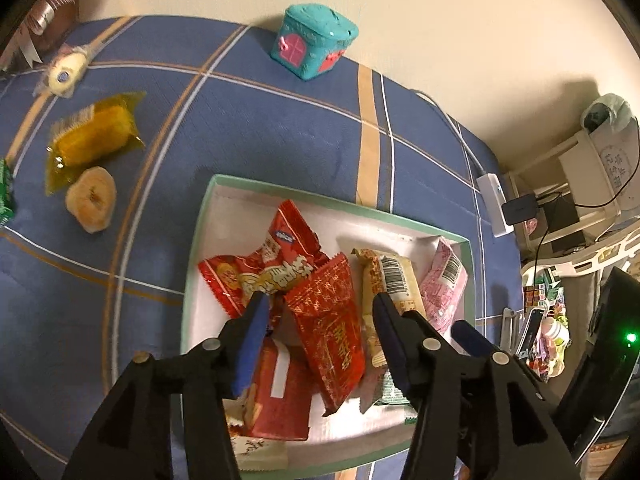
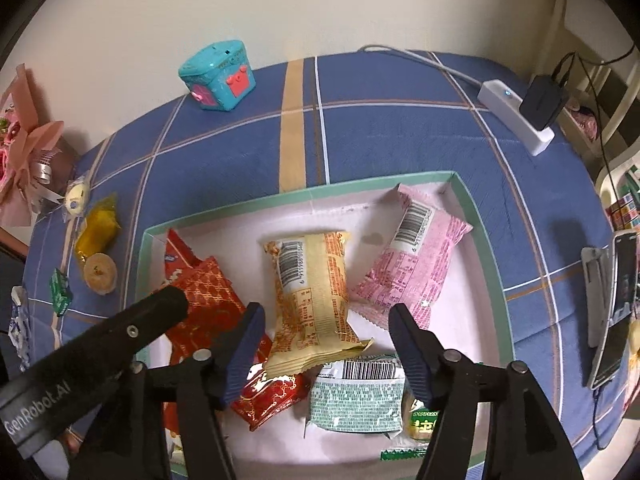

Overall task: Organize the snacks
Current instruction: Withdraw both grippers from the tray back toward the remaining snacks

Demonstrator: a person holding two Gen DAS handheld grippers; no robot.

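Tray (image 2: 486,248), green-rimmed and white inside, sits on a blue plaid cloth (image 1: 260,128); everything below is placed from it.

Left gripper (image 1: 320,312) hangs over the tray's near-left part, jaws about half open, nothing between the pads. Directly under the gap lies a dark red packet (image 1: 332,328), not touched. A brighter red packet (image 1: 256,268) lies just beyond it, toward the tray's far-left corner.

Right gripper (image 2: 326,320) hangs over the tray's middle, jaws likewise about half open and empty. A yellow packet (image 2: 312,296) lies under the gap, apart from both pads. A pink packet (image 2: 412,256) lies toward the tray's far-right corner, its edge overlapped by the yellow one. A green packet (image 2: 356,396) lies at the tray's near side, partly under the yellow one.

Left of the tray, loose on the cloth: an amber-wrapped cake (image 1: 92,140), a round biscuit (image 1: 92,200) just beside it, and a small white-wrapped sweet (image 1: 64,74) farther off.

Beyond the tray, by the wall, a teal house-shaped box (image 1: 312,42). Right of the tray, a white power strip (image 2: 516,120) with a black plug (image 2: 542,98) in it.
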